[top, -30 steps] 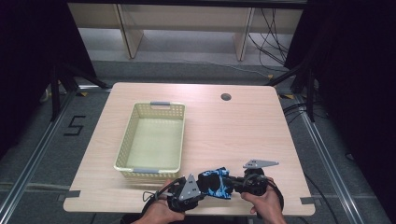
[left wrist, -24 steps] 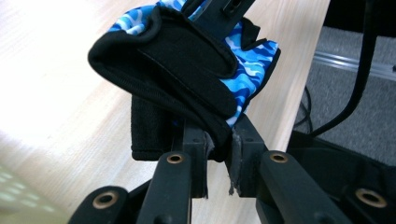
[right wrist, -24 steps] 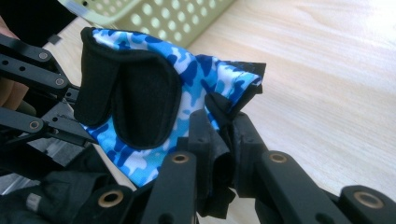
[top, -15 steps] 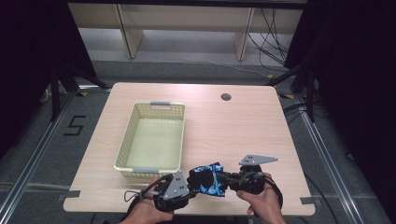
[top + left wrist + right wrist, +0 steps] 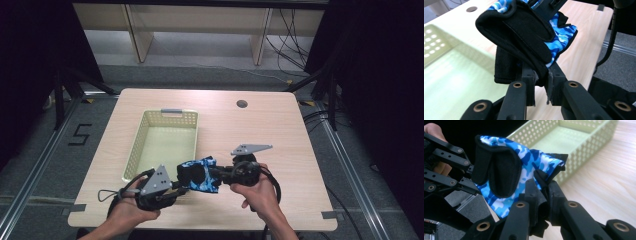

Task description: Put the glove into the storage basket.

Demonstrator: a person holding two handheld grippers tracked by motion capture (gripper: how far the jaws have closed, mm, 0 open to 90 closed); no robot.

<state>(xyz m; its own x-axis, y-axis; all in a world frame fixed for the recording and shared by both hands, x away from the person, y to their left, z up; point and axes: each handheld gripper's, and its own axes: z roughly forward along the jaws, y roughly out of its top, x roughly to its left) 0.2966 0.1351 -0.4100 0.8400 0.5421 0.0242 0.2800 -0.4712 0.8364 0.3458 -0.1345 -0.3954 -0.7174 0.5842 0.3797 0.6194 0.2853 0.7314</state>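
A blue camouflage glove with black straps point(image 5: 200, 175) hangs in the air between both grippers, above the near right corner of the pale green basket point(image 5: 135, 150). My left gripper point(image 5: 176, 182) is shut on the glove's black edge point(image 5: 534, 57), its jaws pinching the fabric. My right gripper point(image 5: 216, 175) is shut on the opposite end of the glove point(image 5: 506, 170), with black cloth bunched between its jaws. The two grippers face each other, and the other gripper's black linkage shows beyond the glove in each gripper view.
The basket point(image 5: 584, 142) is empty and has a grey handle point(image 5: 171, 111) at its far end. A round cable hole point(image 5: 242, 104) sits in the far part of the wooden table point(image 5: 280, 130). Shelving stands beyond the table.
Both hands have lifted the glove off the tabletop and carried it left, toward the basket's near corner. Both grips stayed the same.
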